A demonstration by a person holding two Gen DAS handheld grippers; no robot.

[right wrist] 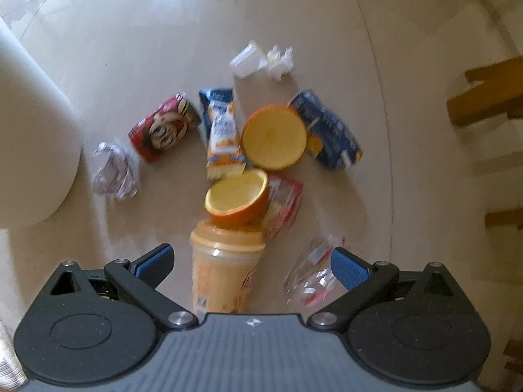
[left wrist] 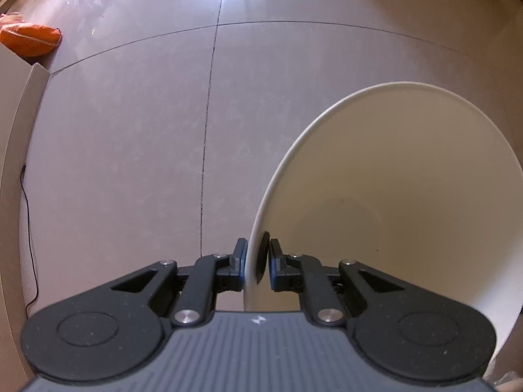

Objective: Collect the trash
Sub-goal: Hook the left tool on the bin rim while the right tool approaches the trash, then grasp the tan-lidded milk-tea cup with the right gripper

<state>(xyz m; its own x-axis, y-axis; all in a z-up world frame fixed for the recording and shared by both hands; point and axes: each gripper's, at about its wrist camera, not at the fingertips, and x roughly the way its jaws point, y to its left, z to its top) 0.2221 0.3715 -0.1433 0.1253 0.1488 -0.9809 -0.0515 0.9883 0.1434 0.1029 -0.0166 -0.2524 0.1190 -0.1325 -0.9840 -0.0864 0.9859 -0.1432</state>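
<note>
In the left wrist view my left gripper (left wrist: 256, 259) is shut on the rim of a cream-white bin (left wrist: 408, 170), which is held tilted above the tiled floor with nothing inside. In the right wrist view my right gripper (right wrist: 250, 261) stands open over a pile of trash on the floor. An orange plastic cup (right wrist: 225, 268) lies between its fingers. Beyond it lie two hollow orange halves (right wrist: 240, 199), a red wrapper (right wrist: 161, 130), blue packets (right wrist: 327, 130), crumpled foil (right wrist: 114, 171), a clear wrapper (right wrist: 310, 271) and white plastic scraps (right wrist: 261, 58).
The bin's outer wall (right wrist: 32, 124) fills the left edge of the right wrist view. Wooden furniture legs (right wrist: 487, 94) stand at the right. An orange cushion (left wrist: 29, 39), a white panel (left wrist: 16, 150) and a black cable (left wrist: 29, 238) lie at the left of the floor.
</note>
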